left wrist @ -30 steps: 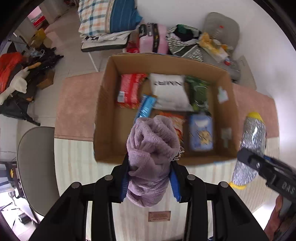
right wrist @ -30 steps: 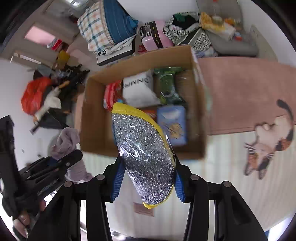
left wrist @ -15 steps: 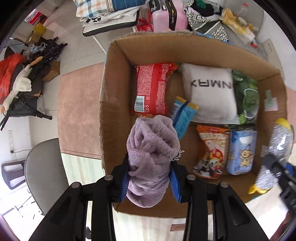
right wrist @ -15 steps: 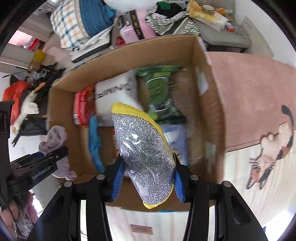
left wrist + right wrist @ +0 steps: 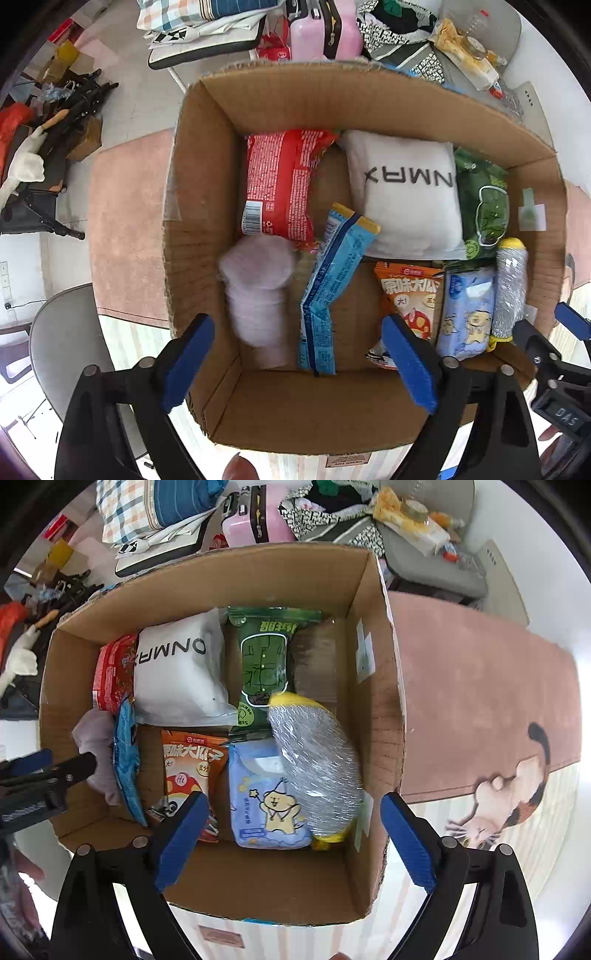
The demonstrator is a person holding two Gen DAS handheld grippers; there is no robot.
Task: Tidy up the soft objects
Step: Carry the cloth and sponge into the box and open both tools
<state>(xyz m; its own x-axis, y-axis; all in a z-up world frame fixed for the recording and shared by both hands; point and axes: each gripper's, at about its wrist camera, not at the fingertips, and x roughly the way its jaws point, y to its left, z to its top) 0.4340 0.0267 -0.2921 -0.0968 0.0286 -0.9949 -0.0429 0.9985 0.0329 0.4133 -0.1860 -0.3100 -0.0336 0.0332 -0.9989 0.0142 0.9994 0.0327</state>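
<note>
A cardboard box (image 5: pixel 207 206) holds soft packs. The lilac towel roll (image 5: pixel 258 288) is blurred, free in the box's left part beside a blue snack pack (image 5: pixel 332 280). My left gripper (image 5: pixel 299 358) is open above the box's near edge. The silver-and-yellow sponge (image 5: pixel 314 764) is blurred too, free at the box's right wall (image 5: pixel 384 686), over a light blue tissue pack (image 5: pixel 266 797). My right gripper (image 5: pixel 291 838) is open above the near edge. The sponge also shows in the left wrist view (image 5: pixel 511 288), the towel in the right wrist view (image 5: pixel 98 746).
In the box lie a red pack (image 5: pixel 280 184), a white pillow pack (image 5: pixel 406 192), a green pack (image 5: pixel 264 664) and an orange snack pack (image 5: pixel 192 768). A pink rug (image 5: pixel 472 686) lies right of the box. A grey chair (image 5: pixel 62 336) stands at left. Clutter lies beyond.
Both grippers moved over the box and opened. The towel has left the left gripper and the sponge has left the right gripper; both are now in the box.
</note>
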